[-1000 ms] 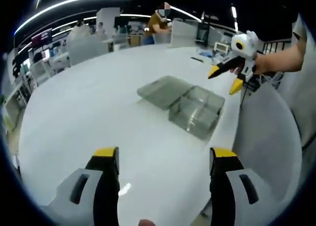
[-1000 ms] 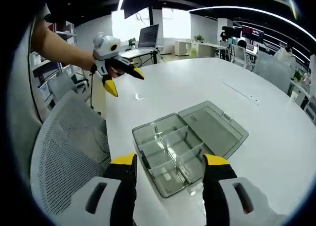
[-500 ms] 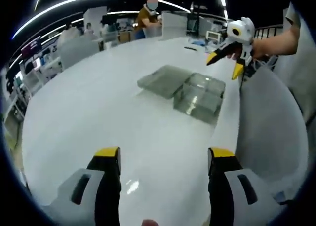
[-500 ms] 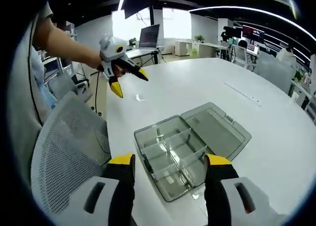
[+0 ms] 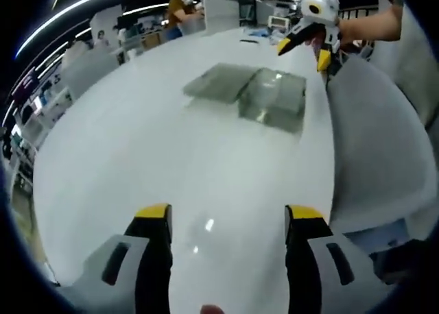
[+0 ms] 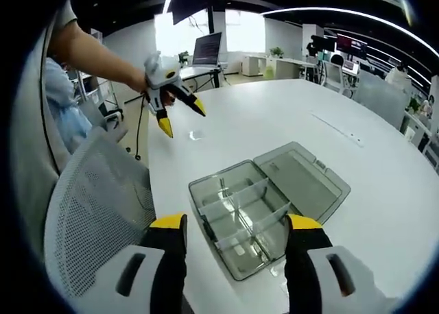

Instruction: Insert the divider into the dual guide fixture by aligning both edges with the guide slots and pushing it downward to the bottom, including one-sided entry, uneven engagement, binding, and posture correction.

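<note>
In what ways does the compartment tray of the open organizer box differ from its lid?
The compartment tray is deep and split by clear dividers; the lid is shallow and undivided. The tray lies near the table edge, close to the right gripper; the lid lies flat beyond it, farther onto the table. Both are smoky transparent plastic, joined along one side.

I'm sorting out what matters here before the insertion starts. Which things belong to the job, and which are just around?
Job:
clear compartment box with dividers, lid open
left gripper, open
right gripper, open

Around:
white table
mesh chair
laptop
</note>
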A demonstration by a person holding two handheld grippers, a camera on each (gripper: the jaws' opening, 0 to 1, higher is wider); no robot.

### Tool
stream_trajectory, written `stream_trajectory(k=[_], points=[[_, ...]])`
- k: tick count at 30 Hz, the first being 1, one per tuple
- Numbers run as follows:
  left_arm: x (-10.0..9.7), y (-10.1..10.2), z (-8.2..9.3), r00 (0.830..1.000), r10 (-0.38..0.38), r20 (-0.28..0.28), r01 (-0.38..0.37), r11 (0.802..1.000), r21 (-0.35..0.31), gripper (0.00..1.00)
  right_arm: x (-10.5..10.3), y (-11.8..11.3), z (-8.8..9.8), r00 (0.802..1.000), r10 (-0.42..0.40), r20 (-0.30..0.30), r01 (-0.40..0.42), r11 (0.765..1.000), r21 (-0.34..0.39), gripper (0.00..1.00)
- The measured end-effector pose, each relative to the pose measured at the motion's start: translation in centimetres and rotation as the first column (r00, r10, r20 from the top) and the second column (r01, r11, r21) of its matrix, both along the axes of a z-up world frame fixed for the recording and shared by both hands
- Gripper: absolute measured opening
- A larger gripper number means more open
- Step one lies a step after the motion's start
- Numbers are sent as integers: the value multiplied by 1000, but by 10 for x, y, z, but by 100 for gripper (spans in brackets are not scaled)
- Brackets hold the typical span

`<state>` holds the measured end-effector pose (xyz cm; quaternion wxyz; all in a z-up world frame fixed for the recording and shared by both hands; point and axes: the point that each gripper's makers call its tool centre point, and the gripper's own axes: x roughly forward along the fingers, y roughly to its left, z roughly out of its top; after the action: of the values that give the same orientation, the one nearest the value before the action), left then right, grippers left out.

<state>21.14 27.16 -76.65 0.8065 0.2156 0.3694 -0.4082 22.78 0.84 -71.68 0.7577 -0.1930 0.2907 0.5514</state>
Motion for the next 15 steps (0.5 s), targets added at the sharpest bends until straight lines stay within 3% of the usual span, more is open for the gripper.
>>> stream_trajectory(k=[10, 15], points=[[-6, 14, -23, 995, -71, -64, 77, 994, 84, 53, -4, -3, 0, 1000, 0, 1, 0, 1000, -14, 54], [-8, 18, -28, 986, -143, -87, 154, 978, 138, 46, -4, -4, 0, 1000, -1, 1, 1, 1000, -19, 54]])
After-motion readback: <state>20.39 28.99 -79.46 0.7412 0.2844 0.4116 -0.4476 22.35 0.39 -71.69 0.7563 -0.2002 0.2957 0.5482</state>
